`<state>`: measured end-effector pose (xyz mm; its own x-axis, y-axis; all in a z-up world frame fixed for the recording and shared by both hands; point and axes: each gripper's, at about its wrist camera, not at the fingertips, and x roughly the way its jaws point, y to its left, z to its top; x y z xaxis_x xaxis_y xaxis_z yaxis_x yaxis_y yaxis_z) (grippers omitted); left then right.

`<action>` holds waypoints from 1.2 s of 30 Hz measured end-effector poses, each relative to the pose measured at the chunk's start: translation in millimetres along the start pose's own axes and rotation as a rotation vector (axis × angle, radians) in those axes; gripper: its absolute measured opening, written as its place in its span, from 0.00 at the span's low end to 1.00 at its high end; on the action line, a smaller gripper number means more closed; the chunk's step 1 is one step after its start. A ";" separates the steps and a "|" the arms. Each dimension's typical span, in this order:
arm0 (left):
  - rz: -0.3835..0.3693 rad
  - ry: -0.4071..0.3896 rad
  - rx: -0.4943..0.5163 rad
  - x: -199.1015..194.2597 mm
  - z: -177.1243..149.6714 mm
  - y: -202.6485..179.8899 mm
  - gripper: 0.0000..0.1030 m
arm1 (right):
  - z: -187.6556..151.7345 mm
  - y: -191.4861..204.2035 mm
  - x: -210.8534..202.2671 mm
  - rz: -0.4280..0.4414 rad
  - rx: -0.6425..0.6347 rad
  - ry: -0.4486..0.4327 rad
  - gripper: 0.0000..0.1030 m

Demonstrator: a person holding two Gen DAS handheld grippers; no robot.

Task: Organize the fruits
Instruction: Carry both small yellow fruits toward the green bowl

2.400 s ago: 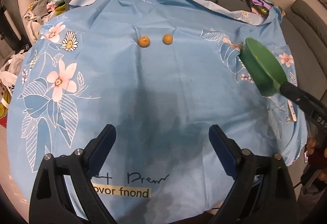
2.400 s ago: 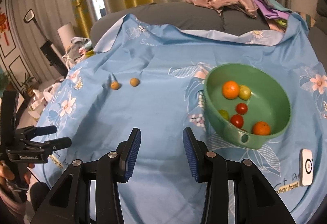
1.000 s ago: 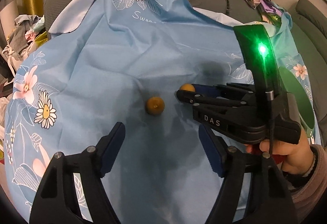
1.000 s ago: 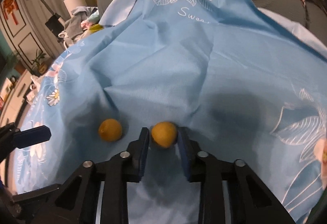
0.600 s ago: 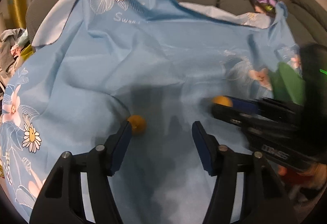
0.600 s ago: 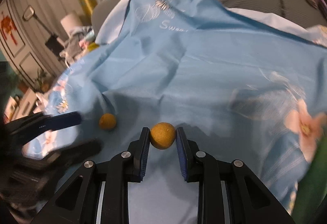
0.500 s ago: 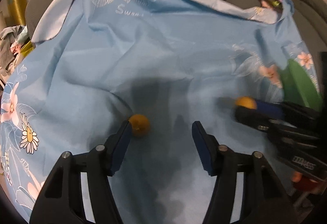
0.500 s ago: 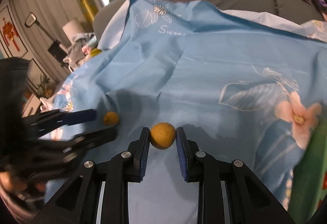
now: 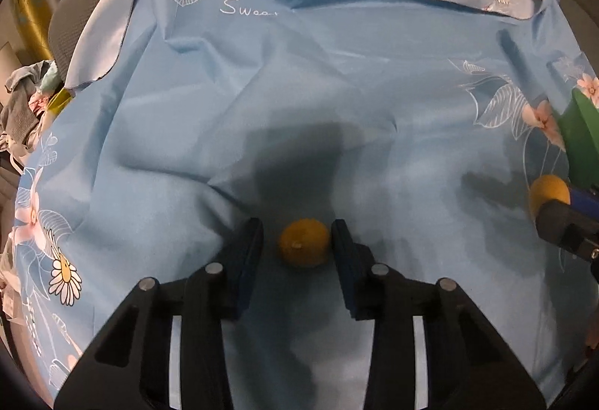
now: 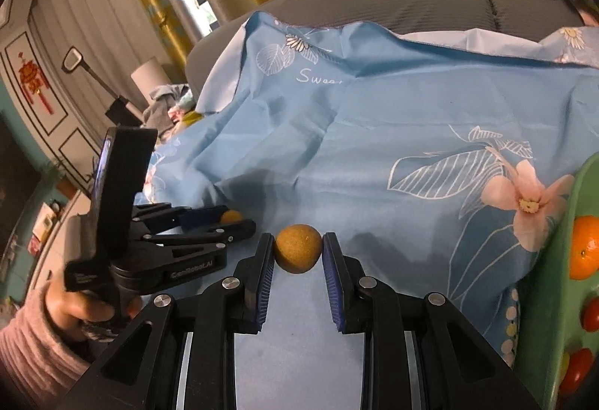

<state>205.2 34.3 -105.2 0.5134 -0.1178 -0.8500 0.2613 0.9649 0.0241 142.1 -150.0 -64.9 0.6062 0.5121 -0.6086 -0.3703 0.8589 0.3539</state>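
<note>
Left wrist view: looking down on a blue flowered cloth spread over a grey couch. Left gripper reaching down around a small yellow fruit lying on the cloth; jaws just now closing in, right pad touching the fruit, left pad showing a slim gap, so not yet clearly pinching. Seeing at the right edge the right gripper carrying a second yellow fruit, just beside the rim of a green bowl.

Right wrist view: right gripper pressing both blue pads against the round yellow-brown fruit, holding it clear above the cloth. Showing the green bowl at the right edge with an orange and small red fruits inside. Showing at the left a hand in a pink sleeve gripping the left gripper, its tips lying around the other small fruit on the cloth.
</note>
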 end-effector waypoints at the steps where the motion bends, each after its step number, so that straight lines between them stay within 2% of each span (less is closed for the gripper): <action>1: -0.002 0.001 -0.002 0.3 0.4 -0.1 0.35 | -0.3 -1.0 -0.4 0.005 0.004 -0.001 0.27; 4: -0.014 0.010 -0.002 3.7 0.5 -3.9 0.33 | -0.4 -3.0 0.0 0.012 0.016 -0.002 0.27; 7: -0.029 0.008 -0.008 3.2 -0.2 -4.1 0.27 | -0.9 -3.9 -0.7 0.013 0.019 0.001 0.27; 17: -0.072 0.016 -0.013 -4.7 -7.6 -9.7 0.26 | -1.6 -5.4 -3.0 0.004 0.031 0.006 0.27; 29: -0.083 -0.041 -0.036 -59.9 -20.6 -26.3 0.27 | -9.2 10.2 -18.8 -0.024 0.004 0.021 0.27; 36: -0.101 -0.083 -0.016 -98.4 -33.9 -46.4 0.27 | -17.1 19.8 -48.2 -0.036 -0.007 -0.004 0.27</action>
<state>114.9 9.1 -40.4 0.5510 -0.2326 -0.8015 0.3021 0.9508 -0.0683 93.5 -157.8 -40.7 0.6221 0.4808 -0.6179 -0.3530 0.8767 0.3268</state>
